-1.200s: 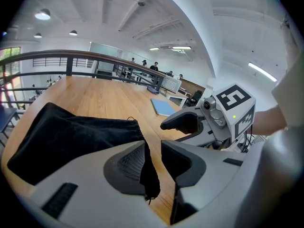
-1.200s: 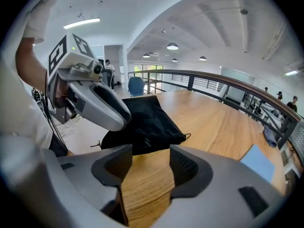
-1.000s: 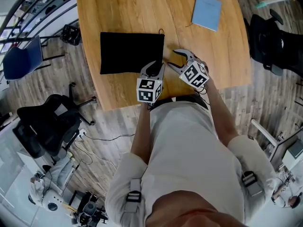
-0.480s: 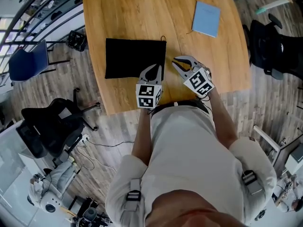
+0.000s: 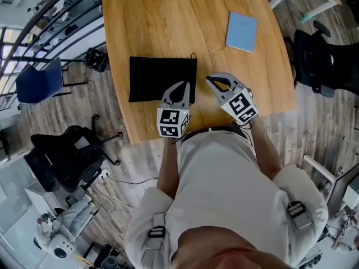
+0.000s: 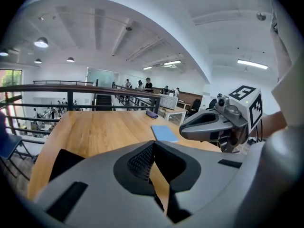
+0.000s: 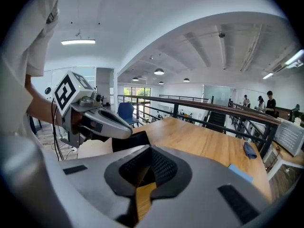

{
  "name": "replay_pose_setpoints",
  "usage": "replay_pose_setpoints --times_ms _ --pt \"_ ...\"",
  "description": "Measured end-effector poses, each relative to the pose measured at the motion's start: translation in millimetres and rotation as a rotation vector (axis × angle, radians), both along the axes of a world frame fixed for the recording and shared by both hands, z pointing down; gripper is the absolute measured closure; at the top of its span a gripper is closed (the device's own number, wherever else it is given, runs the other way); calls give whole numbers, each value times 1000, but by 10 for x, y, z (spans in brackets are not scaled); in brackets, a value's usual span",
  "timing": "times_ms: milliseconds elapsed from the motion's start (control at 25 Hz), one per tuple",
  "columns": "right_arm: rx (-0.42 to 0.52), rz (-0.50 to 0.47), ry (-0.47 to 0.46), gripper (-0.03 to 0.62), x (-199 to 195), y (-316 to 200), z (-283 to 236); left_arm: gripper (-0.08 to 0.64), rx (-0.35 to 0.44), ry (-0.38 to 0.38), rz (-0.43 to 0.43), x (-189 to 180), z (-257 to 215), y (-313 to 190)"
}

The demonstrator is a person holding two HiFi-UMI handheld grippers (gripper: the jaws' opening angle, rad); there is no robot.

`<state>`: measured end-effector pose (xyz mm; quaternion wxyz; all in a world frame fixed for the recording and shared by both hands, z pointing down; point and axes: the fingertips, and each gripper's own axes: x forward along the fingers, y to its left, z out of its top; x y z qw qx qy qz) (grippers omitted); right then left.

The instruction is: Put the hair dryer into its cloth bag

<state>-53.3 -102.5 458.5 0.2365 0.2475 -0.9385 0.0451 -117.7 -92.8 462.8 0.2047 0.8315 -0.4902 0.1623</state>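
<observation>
Hovering above the near edge of the worktop [image 5: 168, 27], the left gripper [image 5: 181, 86] has its jaws pressed together on nothing, the right gripper [image 5: 211, 80] has just been closing its jaws, now together and empty, and the black cloth bag [image 5: 154, 77] lies flat just ahead-left of the left gripper.

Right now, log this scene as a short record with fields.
table: wooden
cloth bag: black, lying on the table, just beyond the left gripper
hair dryer: not visible in any view
notebook: blue, far right of the table
left gripper: shut, empty
right gripper: jaws have just been closing, now shut, nothing between them
</observation>
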Motion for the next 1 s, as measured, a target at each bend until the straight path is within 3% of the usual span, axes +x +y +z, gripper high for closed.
replay_pose_setpoints --times_ms 280,1000 --pt "-21 85 -75 572 75 71 -113 541 6 5 27 54 -71 51" --pt "-37 132 -60 572 160 180 -52 541 2 27 69 237 -64 177"
